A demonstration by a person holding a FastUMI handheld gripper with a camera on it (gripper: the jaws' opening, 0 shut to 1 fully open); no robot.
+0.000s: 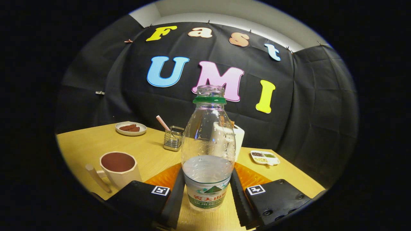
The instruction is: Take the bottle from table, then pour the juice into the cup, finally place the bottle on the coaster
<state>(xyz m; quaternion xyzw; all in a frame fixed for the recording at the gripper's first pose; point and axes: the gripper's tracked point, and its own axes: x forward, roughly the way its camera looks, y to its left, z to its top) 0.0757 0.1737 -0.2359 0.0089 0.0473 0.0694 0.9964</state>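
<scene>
A clear plastic bottle (pixel 208 150) with a green neck ring and no cap stands upright between my fingers, about a third full of clear liquid. My gripper (pixel 207 189) is shut on it, both black fingers pressing on its lower sides at the label. An orange coaster (pixel 162 177) lies on the table just beyond the fingers, showing on both sides of the bottle. The cream cup (pixel 118 168) with a handle sits to the left of the left finger and holds something brown. I cannot tell whether the bottle's base rests on the wood.
The wooden table (pixel 83 144) carries a white plate with brown pieces (pixel 130 128) at the back left, a wire holder with a striped straw (pixel 173 138), a white container (pixel 238 138) behind the bottle and a small divided dish (pixel 265 158) at the right.
</scene>
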